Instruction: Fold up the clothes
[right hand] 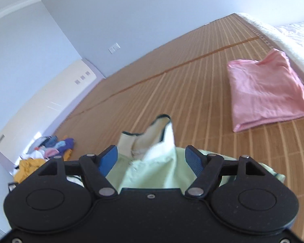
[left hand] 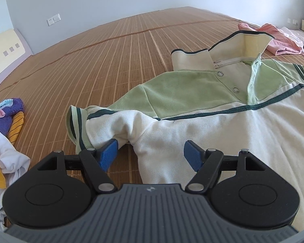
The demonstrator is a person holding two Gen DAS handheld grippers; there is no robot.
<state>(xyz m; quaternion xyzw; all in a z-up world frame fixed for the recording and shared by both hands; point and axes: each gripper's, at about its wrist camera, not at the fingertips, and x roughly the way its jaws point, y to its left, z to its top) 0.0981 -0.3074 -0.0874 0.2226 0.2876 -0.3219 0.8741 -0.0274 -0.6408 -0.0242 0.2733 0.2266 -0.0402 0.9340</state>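
A cream and light-green polo shirt (left hand: 223,125) with dark green stripes lies face up on a bamboo mat (left hand: 111,60). Its collar (left hand: 229,48) stands up at the far end and its left sleeve (left hand: 95,125) is bunched. My left gripper (left hand: 151,155) is open, low over the armpit of that sleeve, with its blue pads on either side of the cloth. My right gripper (right hand: 152,159) is open above the shirt's green shoulder (right hand: 152,172) and collar (right hand: 150,135), jaws wide apart, holding nothing.
A folded pink garment (right hand: 267,89) lies on the mat at the right, also in the left wrist view (left hand: 277,38). A pile of unfolded clothes (left hand: 4,133) sits at the left, near a cream headboard (right hand: 50,101). White bedding (right hand: 293,32) borders the mat.
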